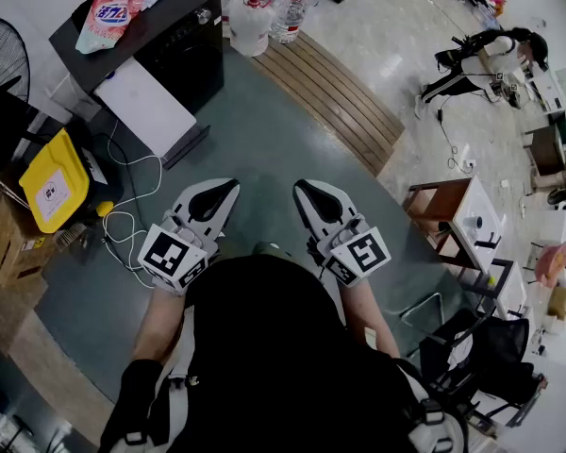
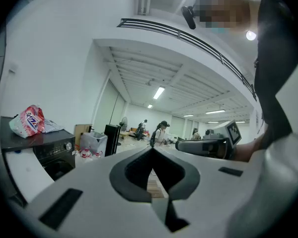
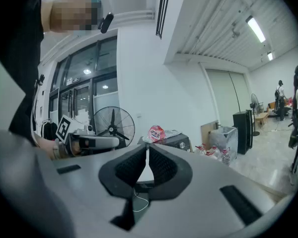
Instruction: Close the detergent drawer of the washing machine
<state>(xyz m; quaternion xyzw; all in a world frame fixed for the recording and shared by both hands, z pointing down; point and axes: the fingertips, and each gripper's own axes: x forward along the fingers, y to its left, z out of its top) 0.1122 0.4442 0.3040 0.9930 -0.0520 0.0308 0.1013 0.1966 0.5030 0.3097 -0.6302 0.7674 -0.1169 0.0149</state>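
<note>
Left gripper and right gripper are both clenched, empty. The washing machine stands well apart at eleven o'clock, what looks like its white drawer jutting out. Stepping closer, feet could snag the floor cable.

Washing machine blk. Detergent bag pink/red w/ white. Left gripper & right gripper white, blk pads; marker cubes b/w squares. Box yellow. Slatted strip brown. Mat grey-green. Bottles clear, red caps.
</note>
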